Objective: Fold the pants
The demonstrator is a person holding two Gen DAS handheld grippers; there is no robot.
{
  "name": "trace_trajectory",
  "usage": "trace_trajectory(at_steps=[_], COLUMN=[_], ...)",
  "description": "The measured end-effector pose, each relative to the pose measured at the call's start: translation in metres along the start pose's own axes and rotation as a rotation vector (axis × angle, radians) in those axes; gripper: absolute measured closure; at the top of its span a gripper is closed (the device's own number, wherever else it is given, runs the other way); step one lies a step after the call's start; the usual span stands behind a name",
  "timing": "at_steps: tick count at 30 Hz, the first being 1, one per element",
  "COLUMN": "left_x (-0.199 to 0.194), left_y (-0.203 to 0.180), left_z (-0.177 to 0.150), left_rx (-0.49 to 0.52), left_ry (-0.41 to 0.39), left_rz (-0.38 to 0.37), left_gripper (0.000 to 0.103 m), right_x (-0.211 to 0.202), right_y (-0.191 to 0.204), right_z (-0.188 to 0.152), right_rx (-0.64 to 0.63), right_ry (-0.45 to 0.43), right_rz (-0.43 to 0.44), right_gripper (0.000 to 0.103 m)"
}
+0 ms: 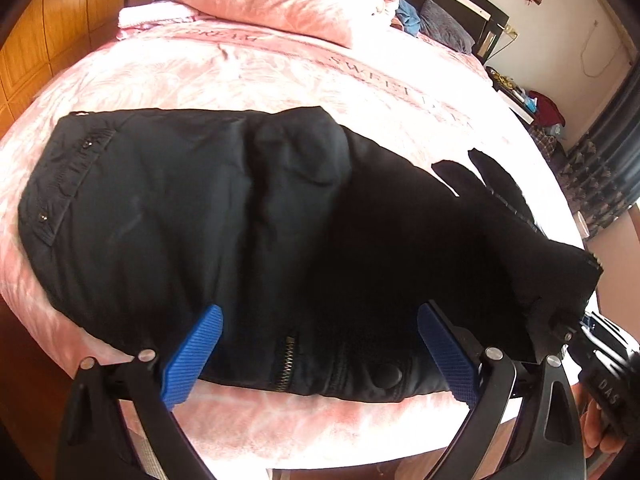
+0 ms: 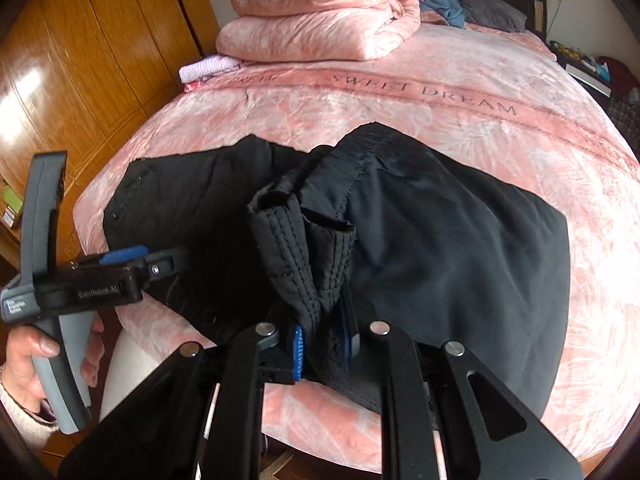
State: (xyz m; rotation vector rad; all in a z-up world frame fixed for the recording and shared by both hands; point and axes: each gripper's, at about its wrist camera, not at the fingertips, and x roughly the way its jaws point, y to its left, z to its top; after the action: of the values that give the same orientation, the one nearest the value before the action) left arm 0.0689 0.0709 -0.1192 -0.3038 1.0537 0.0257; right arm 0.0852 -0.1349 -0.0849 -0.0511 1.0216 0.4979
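Observation:
Black pants (image 1: 192,216) lie across the near edge of a pink bed, the waistband with zipper and snap button toward me. They also show in the right wrist view (image 2: 460,248). My left gripper (image 1: 320,344) is open, its blue pads on either side of the waistband just above the fabric. My right gripper (image 2: 324,340) is shut on the bunched leg hems (image 2: 304,248) and holds them lifted over the pants' upper part. The right gripper's dark body shows in the left wrist view (image 1: 560,312). The left gripper also shows in the right wrist view (image 2: 120,258).
The pink bedspread (image 2: 400,92) reads "SWEET DREAM". A folded pink duvet (image 2: 320,12) and small folded cloths (image 2: 208,68) lie at the far side. A wooden wardrobe (image 2: 80,60) stands on the left. A cluttered nightstand (image 1: 520,96) is on the right.

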Motion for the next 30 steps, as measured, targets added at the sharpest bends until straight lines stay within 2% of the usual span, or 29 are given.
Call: trace_trajectory(at_steps=[3, 7, 9, 11, 12, 15, 20, 24, 26, 27, 29, 30], left_x=[0.008, 0.012, 0.015, 0.018, 0.021, 0.022, 0.02, 0.021, 0.023, 0.022, 0.025, 0.024], left_y=[0.01, 0.021, 0.02, 0.019, 0.018, 0.016, 0.018, 0.021, 0.022, 0.022, 0.021, 0.021], left_z=[0.001, -0.005, -0.007, -0.008, -0.005, -0.006, -0.008, -0.007, -0.006, -0.006, -0.005, -0.005], left_rx=[-0.041, -0.066, -0.056, -0.041, -0.034, -0.008, -0.007, -0.006, -0.004, -0.003, -0.003, -0.002], left_ry=[0.018, 0.046, 0.05, 0.054, 0.057, 0.062, 0.064, 0.069, 0.071, 0.072, 0.072, 0.072], left_rz=[0.002, 0.007, 0.013, 0.024, 0.03, 0.044, 0.038, 0.024, 0.021, 0.02, 0.02, 0.022], left_gripper=[0.004, 0.004, 0.004, 0.004, 0.004, 0.004, 0.004, 0.004, 0.004, 0.004, 0.004, 0.004], right_x=[0.023, 0.039, 0.037, 0.031, 0.027, 0.014, 0.009, 0.016, 0.021, 0.023, 0.026, 0.025], right_y=[0.011, 0.015, 0.017, 0.015, 0.013, 0.007, 0.011, 0.018, 0.019, 0.019, 0.017, 0.015], right_z=[-0.011, -0.021, -0.023, -0.022, -0.021, -0.016, -0.015, -0.018, -0.019, -0.02, -0.02, -0.02], right_rx=[-0.045, -0.05, -0.045, -0.011, 0.016, 0.074, 0.047, 0.012, 0.009, 0.009, 0.021, 0.029], right_ry=[0.051, 0.101, 0.098, 0.096, 0.089, 0.061, 0.049, 0.075, 0.086, 0.09, 0.097, 0.096], right_rz=[-0.016, 0.041, 0.057, 0.113, 0.142, 0.195, 0.151, 0.115, 0.098, 0.09, 0.115, 0.119], right_gripper=[0.087, 0.059, 0.055, 0.046, 0.045, 0.045, 0.045, 0.05, 0.06, 0.061, 0.077, 0.079])
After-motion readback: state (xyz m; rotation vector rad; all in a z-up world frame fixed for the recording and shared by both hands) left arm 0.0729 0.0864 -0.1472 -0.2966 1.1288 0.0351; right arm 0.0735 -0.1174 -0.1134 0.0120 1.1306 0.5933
